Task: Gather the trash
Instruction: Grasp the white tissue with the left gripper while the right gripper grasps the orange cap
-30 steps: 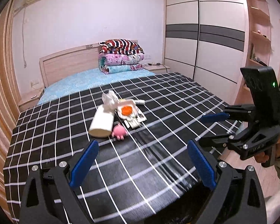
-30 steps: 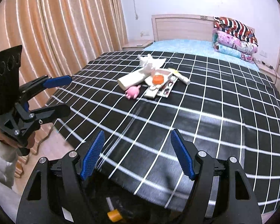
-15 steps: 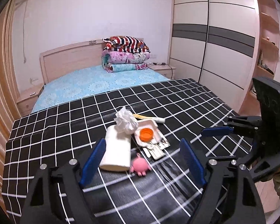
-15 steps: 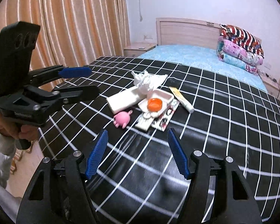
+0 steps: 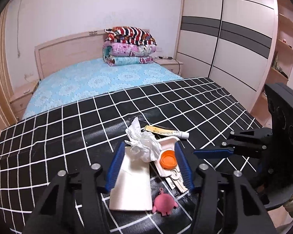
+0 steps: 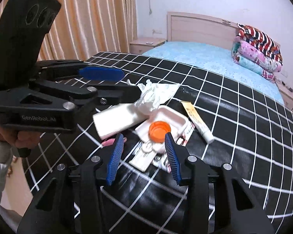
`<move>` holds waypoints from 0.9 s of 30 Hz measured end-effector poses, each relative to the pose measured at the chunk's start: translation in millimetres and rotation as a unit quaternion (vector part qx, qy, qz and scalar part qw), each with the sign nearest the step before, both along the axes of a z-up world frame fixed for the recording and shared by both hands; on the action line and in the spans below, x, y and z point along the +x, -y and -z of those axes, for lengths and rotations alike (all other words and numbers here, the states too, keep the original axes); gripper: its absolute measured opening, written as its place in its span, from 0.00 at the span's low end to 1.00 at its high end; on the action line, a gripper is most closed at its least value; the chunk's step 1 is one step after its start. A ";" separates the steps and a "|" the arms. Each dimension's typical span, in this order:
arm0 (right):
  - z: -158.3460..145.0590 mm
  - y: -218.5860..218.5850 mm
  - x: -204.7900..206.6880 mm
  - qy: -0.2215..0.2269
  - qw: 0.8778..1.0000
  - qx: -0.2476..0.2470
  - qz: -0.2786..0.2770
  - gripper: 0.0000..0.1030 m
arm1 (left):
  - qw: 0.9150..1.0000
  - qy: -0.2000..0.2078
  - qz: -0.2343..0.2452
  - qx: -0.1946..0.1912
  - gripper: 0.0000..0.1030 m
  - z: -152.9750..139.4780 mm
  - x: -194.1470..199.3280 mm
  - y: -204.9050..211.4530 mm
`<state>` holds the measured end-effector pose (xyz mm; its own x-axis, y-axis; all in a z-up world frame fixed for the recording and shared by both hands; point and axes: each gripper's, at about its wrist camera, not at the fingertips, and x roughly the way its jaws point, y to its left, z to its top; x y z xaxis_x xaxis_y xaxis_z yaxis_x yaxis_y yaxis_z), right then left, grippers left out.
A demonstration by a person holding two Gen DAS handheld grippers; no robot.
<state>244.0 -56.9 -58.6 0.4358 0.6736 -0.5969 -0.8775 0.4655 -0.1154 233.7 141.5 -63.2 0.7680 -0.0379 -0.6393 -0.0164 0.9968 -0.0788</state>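
Left gripper [image 5: 149, 163] closing, jaws apart around white carton [image 5: 131, 183] and crumpled tissue [image 5: 144, 142], pads not pressing. Right gripper [image 6: 144, 156] closing too, gripping nothing, over tray [image 6: 171, 115] with orange cap [image 6: 159, 128]. Trash heaped near front edge of checked bedcover [image 5: 48, 132], tube [image 6: 197, 120] rightmost.

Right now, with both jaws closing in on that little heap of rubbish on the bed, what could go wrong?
The crumpled tissue lies on the white box, so closing the left gripper may knock it off. The orange cap sits loose in the white tray and could roll. The right gripper works close beside and might collide.
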 end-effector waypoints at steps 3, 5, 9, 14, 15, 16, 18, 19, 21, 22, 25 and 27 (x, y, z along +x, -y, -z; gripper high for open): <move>-0.5 -9.7 3.7 0.018 1.000 -0.016 0.001 0.42 | 1.000 -0.005 -0.002 -0.011 0.48 6.1 7.7 -6.6; 1.8 -12.6 8.3 0.015 1.000 -0.021 0.005 0.42 | 1.000 -0.008 -0.002 -0.024 0.43 9.7 12.2 -11.2; 7.4 -13.9 13.1 0.007 1.000 -0.027 0.009 0.38 | 0.999 -0.011 0.000 -0.042 0.34 13.7 17.5 -16.9; 12.1 -15.8 16.8 0.007 0.999 -0.034 0.019 0.35 | 0.998 -0.023 -0.007 -0.050 0.24 20.6 21.9 -20.0; 12.3 -16.5 16.6 0.008 0.999 -0.035 0.020 0.33 | 0.998 -0.023 -0.009 -0.053 0.21 21.2 22.3 -20.9; 12.7 -17.0 17.7 0.010 0.999 -0.037 0.021 0.30 | 0.998 -0.024 -0.009 -0.055 0.16 21.8 23.0 -21.6; 13.9 -17.5 16.9 0.013 0.999 -0.040 0.024 0.29 | 0.998 -0.024 -0.010 -0.056 0.11 22.1 22.6 -22.1; 13.9 -17.3 16.1 0.015 0.999 -0.041 0.025 0.29 | 0.998 -0.024 -0.011 -0.056 0.09 22.2 23.0 -22.0; 13.6 -18.3 14.6 0.019 0.999 -0.043 0.026 0.29 | 0.998 -0.024 -0.015 -0.055 0.08 21.7 21.1 -22.9; 13.3 -18.0 13.6 0.020 0.999 -0.043 0.026 0.29 | 0.998 -0.022 -0.017 -0.055 0.07 20.9 20.1 -23.1; 12.1 -15.4 10.7 0.017 0.999 -0.038 0.024 0.29 | 0.998 -0.016 -0.019 -0.051 0.06 16.5 14.9 -22.7; 11.2 -13.8 7.7 0.018 0.999 -0.036 0.023 0.29 | 0.999 -0.012 -0.022 -0.047 0.06 11.9 10.2 -22.0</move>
